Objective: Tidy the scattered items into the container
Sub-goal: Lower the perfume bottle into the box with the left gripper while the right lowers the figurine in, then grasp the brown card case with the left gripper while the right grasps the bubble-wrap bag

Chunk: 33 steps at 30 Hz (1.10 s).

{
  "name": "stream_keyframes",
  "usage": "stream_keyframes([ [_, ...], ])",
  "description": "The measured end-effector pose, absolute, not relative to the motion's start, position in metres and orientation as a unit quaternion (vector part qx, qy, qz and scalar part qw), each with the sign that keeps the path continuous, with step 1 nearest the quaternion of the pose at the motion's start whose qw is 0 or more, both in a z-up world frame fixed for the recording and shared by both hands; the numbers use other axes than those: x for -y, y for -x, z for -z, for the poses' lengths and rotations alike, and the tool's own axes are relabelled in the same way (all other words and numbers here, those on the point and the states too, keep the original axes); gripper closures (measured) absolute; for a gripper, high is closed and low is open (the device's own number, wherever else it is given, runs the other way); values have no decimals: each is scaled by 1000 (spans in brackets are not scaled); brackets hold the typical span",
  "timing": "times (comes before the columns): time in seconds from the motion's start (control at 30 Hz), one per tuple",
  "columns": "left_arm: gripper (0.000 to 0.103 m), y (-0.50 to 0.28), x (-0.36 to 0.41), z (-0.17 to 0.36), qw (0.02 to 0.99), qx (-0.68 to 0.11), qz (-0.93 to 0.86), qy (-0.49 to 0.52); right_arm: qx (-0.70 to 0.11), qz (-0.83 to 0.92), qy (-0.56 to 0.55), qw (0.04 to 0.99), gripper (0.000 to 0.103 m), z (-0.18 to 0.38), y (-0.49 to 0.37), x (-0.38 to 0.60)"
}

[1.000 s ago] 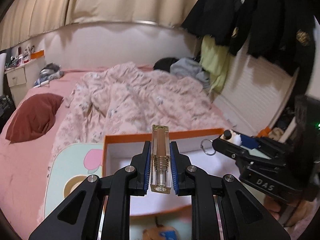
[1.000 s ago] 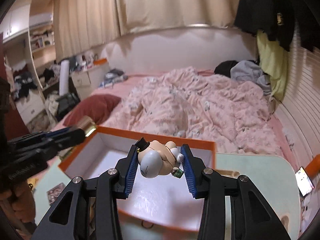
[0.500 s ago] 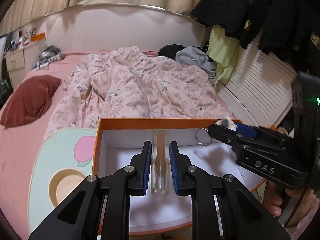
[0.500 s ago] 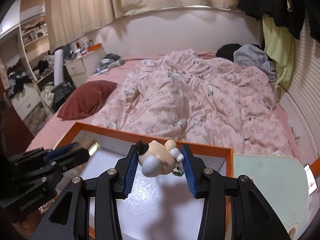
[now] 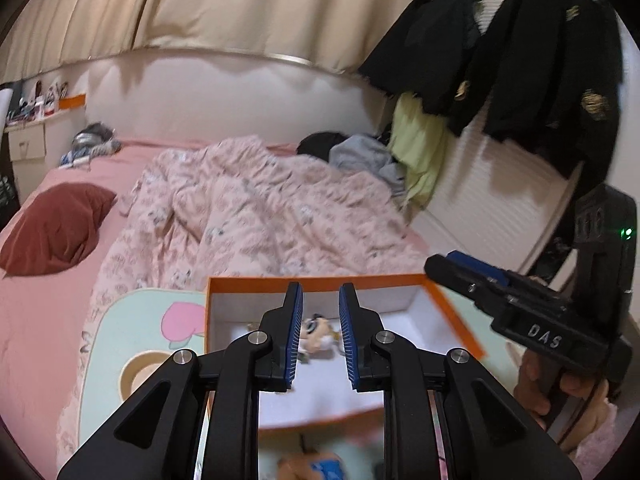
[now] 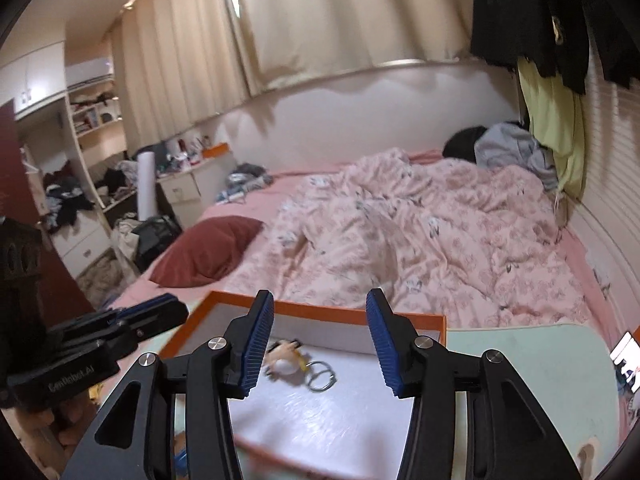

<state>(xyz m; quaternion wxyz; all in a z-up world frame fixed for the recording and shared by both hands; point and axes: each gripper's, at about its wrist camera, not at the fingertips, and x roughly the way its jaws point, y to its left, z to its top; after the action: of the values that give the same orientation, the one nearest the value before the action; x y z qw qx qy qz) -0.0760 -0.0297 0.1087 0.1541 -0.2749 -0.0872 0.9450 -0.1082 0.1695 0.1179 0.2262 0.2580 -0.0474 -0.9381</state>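
Note:
The orange box [image 5: 248,280] with a white inside stands on a mint mat just ahead of both grippers. A small doll figure [image 5: 316,334] with a key ring [image 6: 320,376] lies on the box floor [image 6: 400,316]. My left gripper [image 5: 321,292] hangs over the box's near side; its jaws are opening and nothing is between them. My right gripper [image 6: 320,300] is above the box with its jaws opening wide and empty, and the doll figure [image 6: 282,356] lies below it. The clear tube is not in sight. Each gripper shows in the other's view [image 5: 520,312] [image 6: 100,344].
The mint mat [image 5: 132,344] with a cartoon print lies on a bed with a crumpled pink quilt [image 5: 260,208] and a dark red pillow [image 5: 56,224]. A phone [image 6: 626,360] lies at the mat's right edge. A blurred small item [image 5: 316,466] lies in front of the box.
The left gripper let go of the clear tube and the right gripper let go of the doll figure, which now lies in the box. Both grippers lifted and drew back a little.

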Motion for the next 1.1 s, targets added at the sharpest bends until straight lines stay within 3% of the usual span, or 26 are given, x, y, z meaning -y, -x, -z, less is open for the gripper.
stream_keyframes([
  [0.13, 56, 42, 25, -124, 149, 61, -950, 268, 45, 946, -234, 221, 41, -130, 68, -176],
  [0.23, 36, 15, 27, -125, 139, 56, -954, 258, 59, 943, -237, 226, 40, -126, 42, -186],
  [0.67, 35, -41, 77, -68, 77, 87, -946, 302, 104, 922, -331, 170, 43, -64, 6, -260],
  [0.8, 35, -38, 93, -59, 64, 107, -943, 310, 90, 910, -365, 175, 55, -51, 8, -260],
  [1.1, 35, -32, 86, -46, 60, 82, -938, 332, 40, 896, -409, 170, 55, -26, 27, -224],
])
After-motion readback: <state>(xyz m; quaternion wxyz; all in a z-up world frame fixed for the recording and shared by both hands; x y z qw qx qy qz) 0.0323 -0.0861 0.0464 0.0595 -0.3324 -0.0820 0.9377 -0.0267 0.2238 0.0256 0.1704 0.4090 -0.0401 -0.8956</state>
